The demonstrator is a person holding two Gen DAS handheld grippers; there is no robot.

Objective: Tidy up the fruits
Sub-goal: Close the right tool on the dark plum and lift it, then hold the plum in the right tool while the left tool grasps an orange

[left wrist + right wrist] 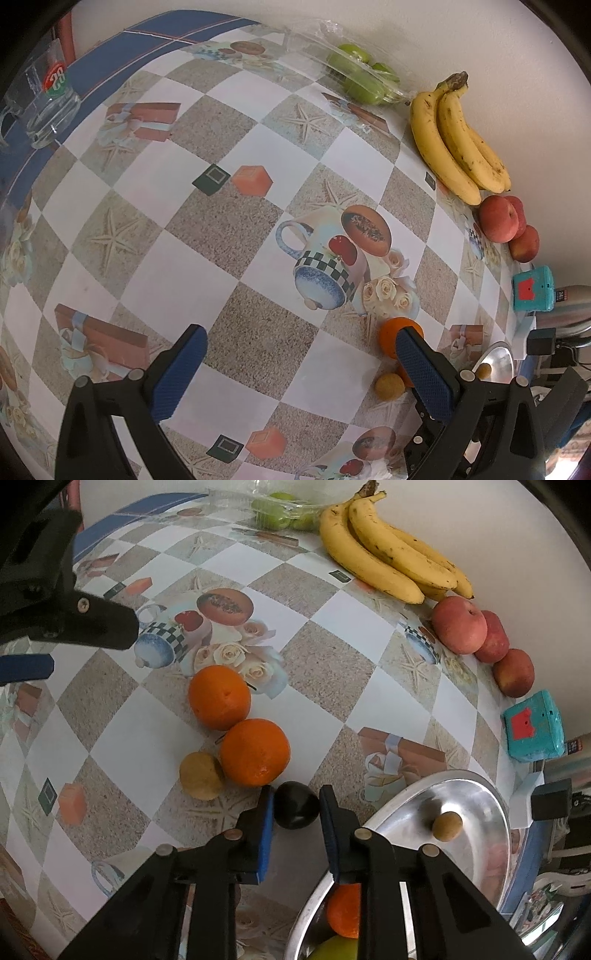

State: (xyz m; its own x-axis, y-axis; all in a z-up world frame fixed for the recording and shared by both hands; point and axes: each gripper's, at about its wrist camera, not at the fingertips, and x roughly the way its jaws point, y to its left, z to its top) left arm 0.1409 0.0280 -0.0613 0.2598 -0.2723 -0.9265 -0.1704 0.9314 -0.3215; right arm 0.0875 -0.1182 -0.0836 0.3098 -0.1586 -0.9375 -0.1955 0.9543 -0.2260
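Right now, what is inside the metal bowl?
The metal bowl holds a small brown fruit, an orange and a green fruit; the right hand-held gripper covers the rest.

orange (pixel 345 910) in metal bowl (pixel 476 812) half hidden behind right gripper (pixel 296 808)

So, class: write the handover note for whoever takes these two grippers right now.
Right gripper: closed round the dark plum, still on the table.
Left gripper: open, empty, above the table.
Done: the metal bowl holds a small brown fruit, an orange and a green fruit.
Left: two oranges and a brown fruit beside the plum; bananas, red apples, bagged green apples by the wall.
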